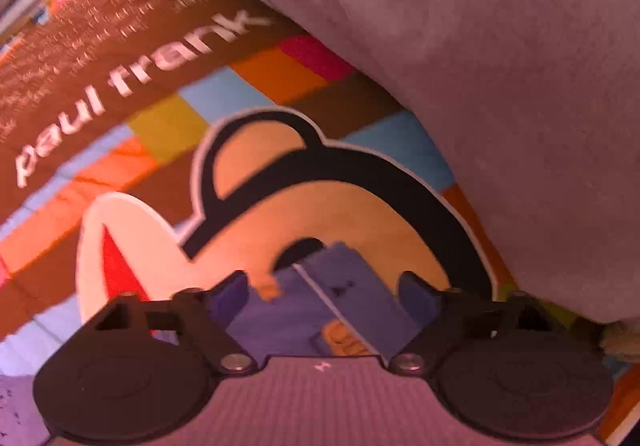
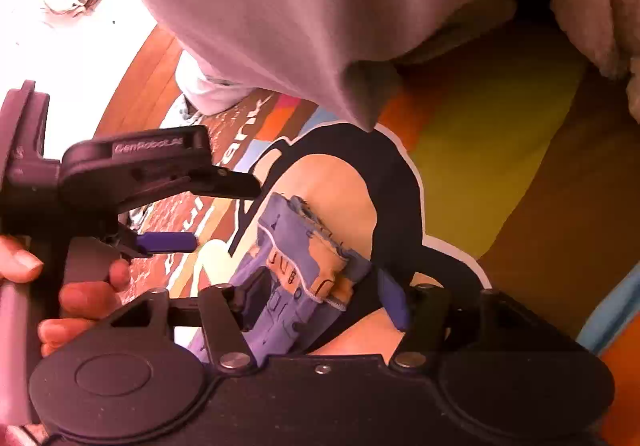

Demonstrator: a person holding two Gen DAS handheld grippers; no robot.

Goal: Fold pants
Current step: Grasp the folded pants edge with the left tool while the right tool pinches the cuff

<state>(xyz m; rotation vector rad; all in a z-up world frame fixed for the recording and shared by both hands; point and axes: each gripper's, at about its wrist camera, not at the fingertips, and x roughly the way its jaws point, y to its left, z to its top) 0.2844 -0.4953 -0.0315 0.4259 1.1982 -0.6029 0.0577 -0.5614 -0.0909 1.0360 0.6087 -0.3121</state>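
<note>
Denim pants (image 2: 296,274), frayed hem, fleecy blanket (image 2: 280,6)

Pants (image 2: 296,270): small, blue-violet fabric, tan-orange patches, dark printed marks, pale stitched edge. Bunched, partly folded, frayed end toward 12 o'clock. Lying on printed monkey-face cloth, at 6 o'clock in both wrist views (image 1: 320,306). Pale seam line runs diagonally across cloth in left view.

pants (image 2: 304,270) on printed mat (image 2: 500,134), sweatshirt (image 2: 280,6) draped behind them
</note>
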